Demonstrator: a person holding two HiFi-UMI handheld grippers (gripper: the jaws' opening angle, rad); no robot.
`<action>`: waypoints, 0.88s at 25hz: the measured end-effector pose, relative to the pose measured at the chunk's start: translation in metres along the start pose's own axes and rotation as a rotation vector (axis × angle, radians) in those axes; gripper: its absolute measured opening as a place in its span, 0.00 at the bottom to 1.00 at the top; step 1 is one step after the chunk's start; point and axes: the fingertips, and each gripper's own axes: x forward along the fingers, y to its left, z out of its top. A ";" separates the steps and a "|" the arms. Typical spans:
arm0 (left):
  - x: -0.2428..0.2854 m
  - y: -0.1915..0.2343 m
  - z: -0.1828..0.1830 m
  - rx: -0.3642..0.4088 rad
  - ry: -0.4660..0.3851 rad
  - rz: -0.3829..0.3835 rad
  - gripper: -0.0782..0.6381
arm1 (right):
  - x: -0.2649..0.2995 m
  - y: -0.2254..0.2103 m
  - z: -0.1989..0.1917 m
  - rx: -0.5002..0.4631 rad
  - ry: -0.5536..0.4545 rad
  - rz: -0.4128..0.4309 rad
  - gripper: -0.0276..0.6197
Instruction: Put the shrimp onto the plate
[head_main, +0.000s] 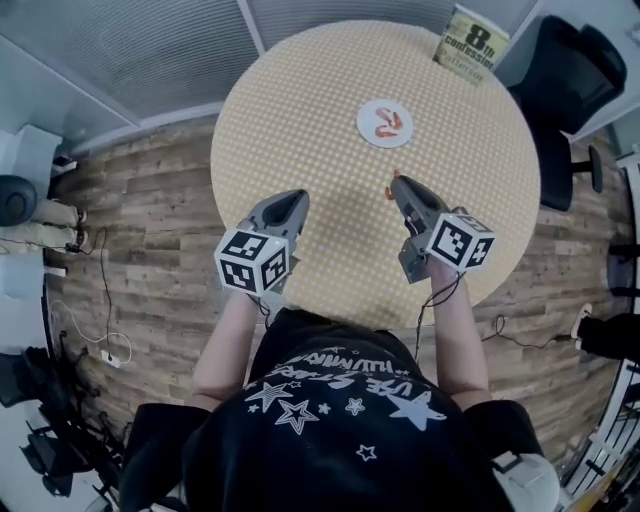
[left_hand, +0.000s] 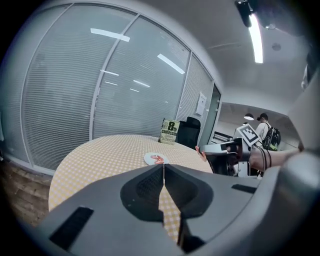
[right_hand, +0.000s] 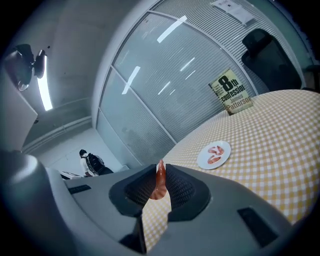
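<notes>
A small white plate (head_main: 385, 124) lies on the far half of the round checked table (head_main: 300, 120), with two orange shrimp (head_main: 387, 124) on it. My right gripper (head_main: 394, 184) hangs above the table, nearer to me than the plate, shut on another orange shrimp (right_hand: 160, 182) that stands between its pads. The plate (right_hand: 214, 154) shows beyond those jaws to the right. My left gripper (head_main: 296, 200) is shut and holds nothing; it hovers over the table's near left part. From it the plate (left_hand: 154, 159) lies straight ahead, and the right gripper (left_hand: 202, 152) is off to the right.
A book (head_main: 471, 42) with a large 8 on its cover stands at the table's far edge. A black office chair (head_main: 565, 75) sits beyond the table on the right. Glass walls with blinds run behind. Cables lie on the wooden floor (head_main: 130, 230) at left.
</notes>
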 end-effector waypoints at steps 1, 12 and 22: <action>0.007 0.005 0.005 0.006 0.001 -0.015 0.13 | 0.005 -0.001 0.003 -0.001 -0.006 -0.012 0.14; 0.071 0.057 0.040 0.043 0.021 -0.130 0.13 | 0.071 -0.025 0.028 -0.063 -0.014 -0.153 0.14; 0.119 0.097 0.049 0.058 0.066 -0.188 0.13 | 0.130 -0.064 0.032 -0.100 0.047 -0.268 0.14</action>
